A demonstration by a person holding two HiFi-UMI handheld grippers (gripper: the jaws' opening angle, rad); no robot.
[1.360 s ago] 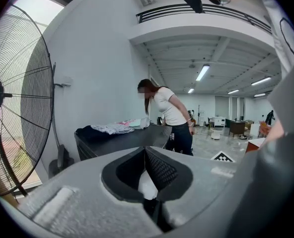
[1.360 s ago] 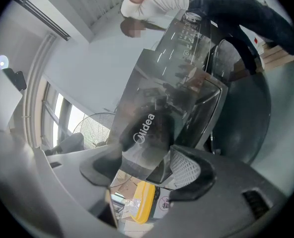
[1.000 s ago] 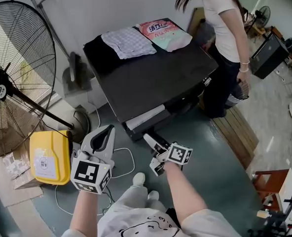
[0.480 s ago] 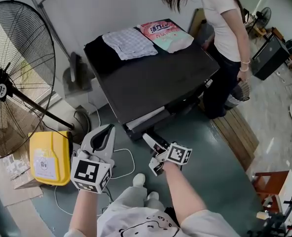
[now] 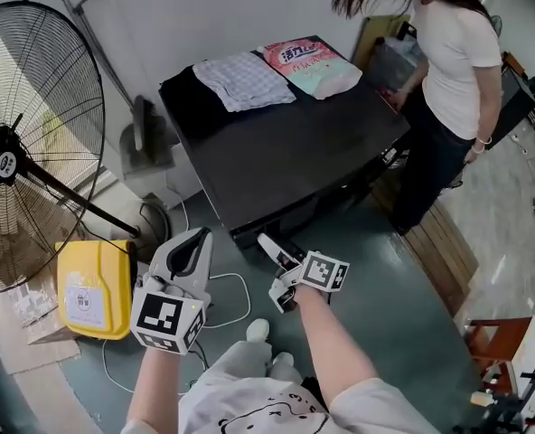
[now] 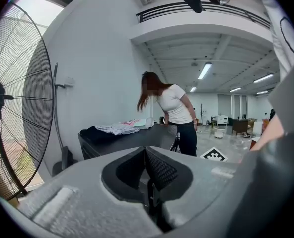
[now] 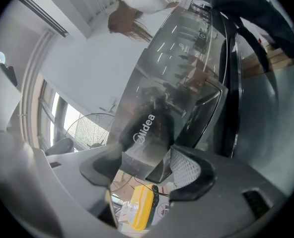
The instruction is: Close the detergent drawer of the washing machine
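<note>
Right claw (image 5: pixel 267 240) open wide at the detergent drawer (image 7: pixel 147 128)
The drawer looks almost shut in the washing machine (image 5: pixel 286 143), its shiny front between the jaws. Left claw (image 5: pixel 192 239) is squeezed closed, holding nothing. A crooked push might slip off and leave it sticking out.

1. The left gripper (image 5: pixel 192 240) sits lower left of centre in the head view. It points up the frame, with its marker cube (image 5: pixel 166 320) nearest the person, on a left forearm (image 5: pixel 155 389) rising from the bottom edge.
2. Its fingers (image 6: pixel 159 168) are pressed together, with nothing between them.
3. The right gripper (image 5: pixel 269 244) is just to its right, near the centre of the frame. It angles up and left on an outstretched right forearm (image 5: pixel 338 351).
4. Its fingers (image 7: pixel 187 168) stand apart.
</note>
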